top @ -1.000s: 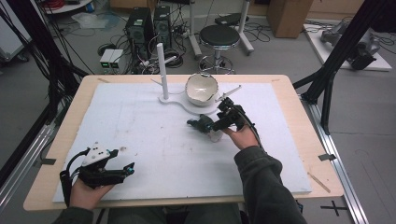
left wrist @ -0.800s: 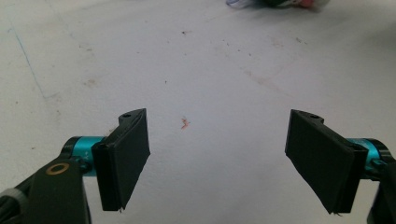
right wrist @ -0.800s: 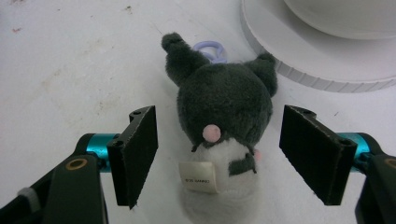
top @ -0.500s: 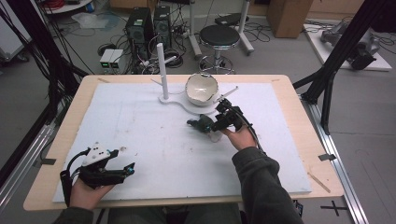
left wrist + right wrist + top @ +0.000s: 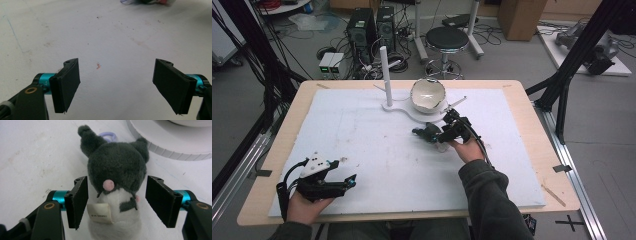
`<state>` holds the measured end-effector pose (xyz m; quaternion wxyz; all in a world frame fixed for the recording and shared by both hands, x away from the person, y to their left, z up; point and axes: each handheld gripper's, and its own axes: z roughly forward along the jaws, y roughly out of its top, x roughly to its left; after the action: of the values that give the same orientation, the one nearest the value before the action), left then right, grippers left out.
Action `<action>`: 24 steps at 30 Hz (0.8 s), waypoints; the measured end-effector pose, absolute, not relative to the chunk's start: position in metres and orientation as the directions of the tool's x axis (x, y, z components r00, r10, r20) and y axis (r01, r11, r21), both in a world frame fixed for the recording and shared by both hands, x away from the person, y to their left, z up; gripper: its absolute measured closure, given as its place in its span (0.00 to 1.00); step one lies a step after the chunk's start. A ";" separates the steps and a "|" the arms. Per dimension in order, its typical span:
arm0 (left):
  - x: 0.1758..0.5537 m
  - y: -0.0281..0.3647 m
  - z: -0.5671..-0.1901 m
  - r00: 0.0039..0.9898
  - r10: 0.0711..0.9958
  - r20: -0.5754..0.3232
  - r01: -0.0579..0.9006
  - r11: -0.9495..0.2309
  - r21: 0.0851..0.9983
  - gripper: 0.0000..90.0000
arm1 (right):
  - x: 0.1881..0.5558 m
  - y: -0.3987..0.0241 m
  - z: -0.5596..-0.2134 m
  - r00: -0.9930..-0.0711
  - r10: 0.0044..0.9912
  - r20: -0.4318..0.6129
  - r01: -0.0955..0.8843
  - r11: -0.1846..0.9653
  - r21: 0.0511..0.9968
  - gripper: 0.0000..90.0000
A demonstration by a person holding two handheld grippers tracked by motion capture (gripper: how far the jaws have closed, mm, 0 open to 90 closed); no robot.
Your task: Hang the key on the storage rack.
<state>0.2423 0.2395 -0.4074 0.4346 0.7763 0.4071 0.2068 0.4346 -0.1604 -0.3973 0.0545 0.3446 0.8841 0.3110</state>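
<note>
Plush toy (image 5: 115, 182) lies on the table (image 5: 522, 100) right of centre, between the right gripper's (image 5: 432, 134) jaws. Behind it, near the far edge, the bowl (image 5: 428, 95) sits on a stand (image 5: 399, 107). Left gripper (image 5: 343, 183) rests near the front-left corner.

You have a small dark grey and white plush toy (image 5: 113, 192) with two ears, pink nose and a cream label, lying on the white mat toward the table's far edge, right of its middle.
</note>
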 end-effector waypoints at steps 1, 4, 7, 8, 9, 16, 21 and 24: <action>0.242 0.239 -0.407 0.583 0.812 -0.032 0.453 -0.293 0.842 0.25 | 0.435 -0.160 -0.398 -0.756 0.644 0.119 0.579 0.571 0.582 0.39; 0.242 0.239 -0.407 0.584 0.811 -0.035 0.455 -0.291 0.842 0.25 | 0.436 -0.158 -0.401 -0.761 0.639 0.110 0.574 0.586 0.572 0.40; 0.242 0.239 -0.408 0.584 0.811 -0.032 0.454 -0.293 0.842 0.25 | 0.436 -0.156 -0.403 -0.767 0.633 0.104 0.570 0.599 0.562 0.44; 0.243 0.239 -0.408 0.584 0.811 -0.033 0.454 -0.293 0.842 0.25 | 0.436 -0.155 -0.404 -0.767 0.634 0.101 0.572 0.603 0.556 0.45; 0.243 0.239 -0.408 0.584 0.811 -0.033 0.454 -0.293 0.842 0.25 | 0.436 -0.154 -0.404 -0.768 0.633 0.097 0.570 0.606 0.555 0.46; 0.243 0.239 -0.408 0.585 0.810 -0.034 0.454 -0.292 0.842 0.25 | 0.436 -0.154 -0.404 -0.770 0.631 0.092 0.567 0.610 0.554 0.54; 0.243 0.239 -0.407 0.585 0.811 -0.034 0.454 -0.293 0.841 0.25 | 0.437 -0.156 -0.403 -0.780 0.619 0.096 0.556 0.614 0.560 0.58; 0.243 0.239 -0.407 0.583 0.812 -0.034 0.455 -0.292 0.841 0.25 | 0.437 -0.157 -0.403 -0.782 0.612 0.113 0.557 0.608 0.566 0.59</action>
<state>0.2426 0.2394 -0.4074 0.4336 0.7769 0.4075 0.2058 0.4370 -0.1566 -0.4029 0.0460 0.3266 0.8954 0.2992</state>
